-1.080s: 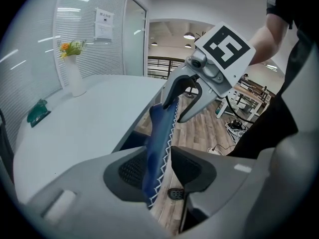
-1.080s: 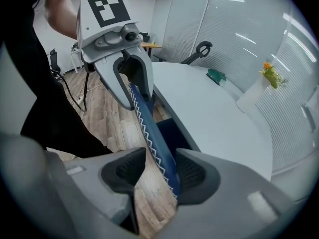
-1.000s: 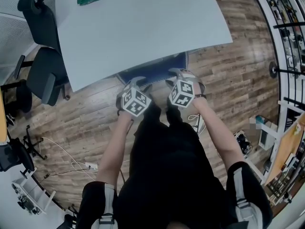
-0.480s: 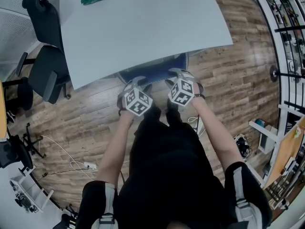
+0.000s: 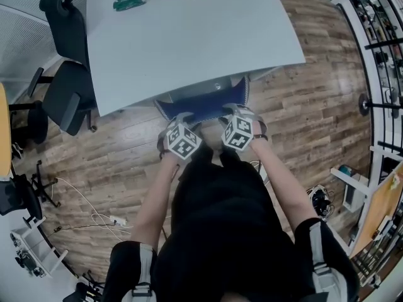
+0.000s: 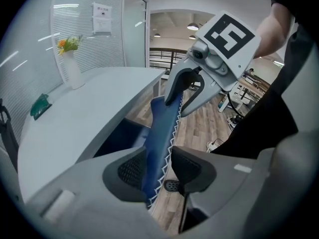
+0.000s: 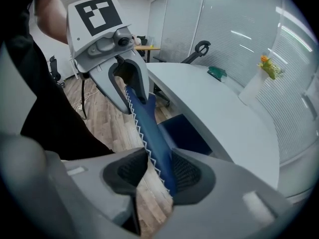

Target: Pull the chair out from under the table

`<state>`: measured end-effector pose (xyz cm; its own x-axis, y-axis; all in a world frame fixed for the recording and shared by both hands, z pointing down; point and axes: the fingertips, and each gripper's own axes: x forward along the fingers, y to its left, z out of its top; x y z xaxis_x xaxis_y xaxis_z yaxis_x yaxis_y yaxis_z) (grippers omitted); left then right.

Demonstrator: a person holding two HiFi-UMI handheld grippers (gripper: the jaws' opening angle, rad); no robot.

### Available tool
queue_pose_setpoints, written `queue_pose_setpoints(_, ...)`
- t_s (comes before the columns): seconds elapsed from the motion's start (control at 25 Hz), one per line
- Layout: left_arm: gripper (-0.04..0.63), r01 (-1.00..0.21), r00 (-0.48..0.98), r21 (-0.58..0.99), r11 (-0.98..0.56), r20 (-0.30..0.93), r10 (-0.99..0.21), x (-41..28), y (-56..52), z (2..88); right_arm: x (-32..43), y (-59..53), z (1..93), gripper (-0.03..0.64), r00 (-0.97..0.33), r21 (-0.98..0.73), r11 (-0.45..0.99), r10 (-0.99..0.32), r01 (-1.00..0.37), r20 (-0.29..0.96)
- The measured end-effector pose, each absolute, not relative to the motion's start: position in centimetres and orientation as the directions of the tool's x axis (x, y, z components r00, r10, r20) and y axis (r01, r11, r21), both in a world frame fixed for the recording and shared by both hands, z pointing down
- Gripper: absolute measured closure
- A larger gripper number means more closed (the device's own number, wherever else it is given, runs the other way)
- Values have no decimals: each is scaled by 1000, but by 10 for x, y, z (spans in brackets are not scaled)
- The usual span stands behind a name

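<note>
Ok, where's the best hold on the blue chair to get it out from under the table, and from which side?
The backrest's top edge, from above on the floor side. The blue chair's seat sits under the table; only that thin upright edge sticks out, narrow enough to pinch.

We see more of the blue fabric chair back [image 5: 201,107] below the white tabletop [image 5: 189,43] mid-frame; our right gripper [image 7: 159,172] has just been closing on it.
</note>
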<state>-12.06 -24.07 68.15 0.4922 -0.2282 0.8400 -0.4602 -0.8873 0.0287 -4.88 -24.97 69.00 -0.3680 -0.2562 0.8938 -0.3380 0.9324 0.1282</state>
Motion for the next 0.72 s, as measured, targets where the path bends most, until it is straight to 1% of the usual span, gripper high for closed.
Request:
queue_pose_setpoints(0.2,436,-472,481,77,-878,857,-183,-118,-213,690,-45,-220,696,479,-391,56,956,-171,-288,905)
queue_pose_setpoints(0.48,433,-518,448,110,-848,880,-159,-115,-196,694,-43,-201,697,488,-411,23,970,-124,-242,903)
queue_pose_setpoints(0.72,433,-561,425,100,-822,887,-183,-100,-191,694,-28,-200,698,491,-416,50,981,-126,-187,900)
